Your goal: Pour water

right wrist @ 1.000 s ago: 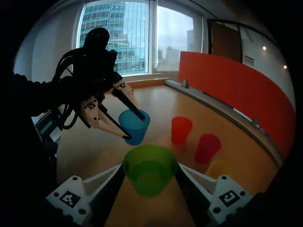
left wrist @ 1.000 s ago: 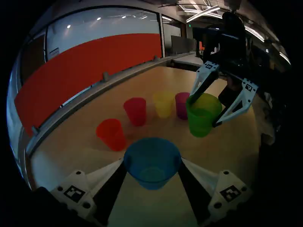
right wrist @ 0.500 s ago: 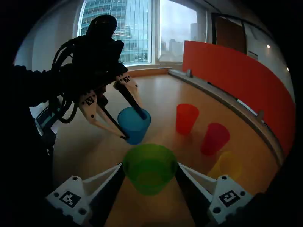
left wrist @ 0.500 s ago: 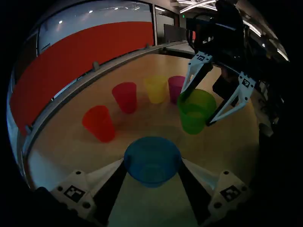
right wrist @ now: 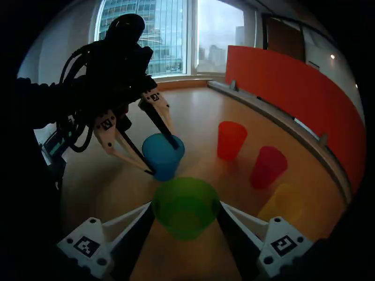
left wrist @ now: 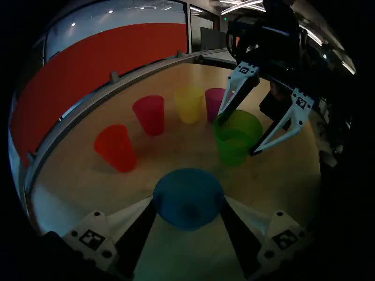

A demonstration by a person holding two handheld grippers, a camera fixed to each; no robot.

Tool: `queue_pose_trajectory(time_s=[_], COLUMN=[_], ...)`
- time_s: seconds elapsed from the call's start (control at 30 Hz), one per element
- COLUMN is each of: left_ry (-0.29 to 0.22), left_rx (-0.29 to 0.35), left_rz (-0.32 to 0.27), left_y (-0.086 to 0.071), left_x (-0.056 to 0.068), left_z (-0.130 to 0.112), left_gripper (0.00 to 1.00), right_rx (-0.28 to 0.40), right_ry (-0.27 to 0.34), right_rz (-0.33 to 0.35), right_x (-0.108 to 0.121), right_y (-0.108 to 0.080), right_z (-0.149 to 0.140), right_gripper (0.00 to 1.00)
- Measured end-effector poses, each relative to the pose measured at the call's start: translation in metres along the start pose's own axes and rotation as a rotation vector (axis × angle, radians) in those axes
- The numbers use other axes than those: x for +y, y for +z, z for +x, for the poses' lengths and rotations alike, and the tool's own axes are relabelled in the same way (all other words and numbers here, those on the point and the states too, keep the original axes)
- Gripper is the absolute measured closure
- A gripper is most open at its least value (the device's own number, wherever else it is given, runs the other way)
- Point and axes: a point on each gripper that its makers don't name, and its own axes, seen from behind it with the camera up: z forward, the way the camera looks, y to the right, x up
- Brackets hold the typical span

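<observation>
Over the table [left wrist: 286,182], clamped: blue cup [left wrist: 187,194] in left gripper [left wrist: 187,202], green cup [right wrist: 186,206] in right gripper [right wrist: 186,213]. Line rims up close, tip slow.

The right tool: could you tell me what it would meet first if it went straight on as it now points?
Most likely the blue cup held in the left tool, just beyond its own green cup; depth is unclear.
</observation>
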Motion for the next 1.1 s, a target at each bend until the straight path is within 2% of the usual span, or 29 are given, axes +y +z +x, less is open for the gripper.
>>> queue_pose_trajectory(time_s=[0.5,0.83,1.1], left_ry=[-0.013,-0.013,-0.016], left_rx=[-0.01,-0.041,-0.049], left_rz=[-0.01,0.011,0.026], left_y=[0.001,-0.001,-0.007], left_x=[0.003,-0.002,-0.003], left_z=[-0.013,-0.02,-0.027], left_gripper=[0.12,0.03,0.03], right_rx=[-0.01,-0.01,-0.014], right_ry=[-0.001,0.004,0.011], right_rz=[-0.004,-0.004,-0.006], right_x=[-0.001,-0.003,-0.004], right_y=[0.006,0.009,0.011], right_z=[-0.005,-0.006,-0.012], right_gripper=[0.09,0.09,0.09])
